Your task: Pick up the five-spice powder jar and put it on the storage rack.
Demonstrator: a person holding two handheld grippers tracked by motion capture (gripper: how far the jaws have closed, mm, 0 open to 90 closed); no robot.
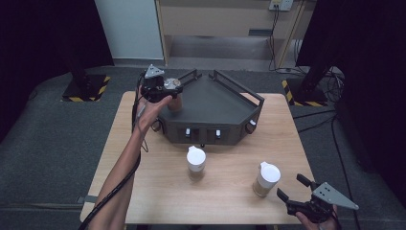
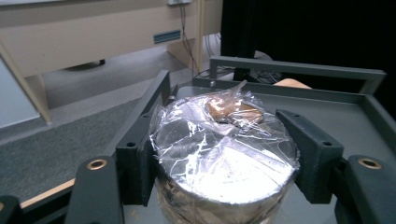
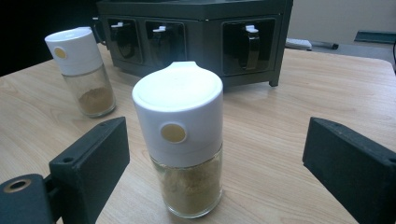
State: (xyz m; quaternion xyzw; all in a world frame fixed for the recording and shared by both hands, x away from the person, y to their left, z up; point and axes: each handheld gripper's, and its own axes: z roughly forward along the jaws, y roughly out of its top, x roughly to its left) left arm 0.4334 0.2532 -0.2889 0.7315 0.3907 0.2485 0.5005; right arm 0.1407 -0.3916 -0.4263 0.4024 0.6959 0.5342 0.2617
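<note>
Rack rails fence the tray; 2 shakers stand well apart

A: What sits between the right gripper jaws?

B: A glass spice shaker with a white cap and a round tan spot on the cap's front. It stands upright on the wooden table, holding tan powder in its lower part. The jaws stand wide apart, one on each side, neither touching it.

A: Anything farther off?

B: A second shaker of the same kind stands upright at the far left, well apart from the near one. Behind both is a dark rack with three front compartments, each showing a dark handle with a white top.
</note>
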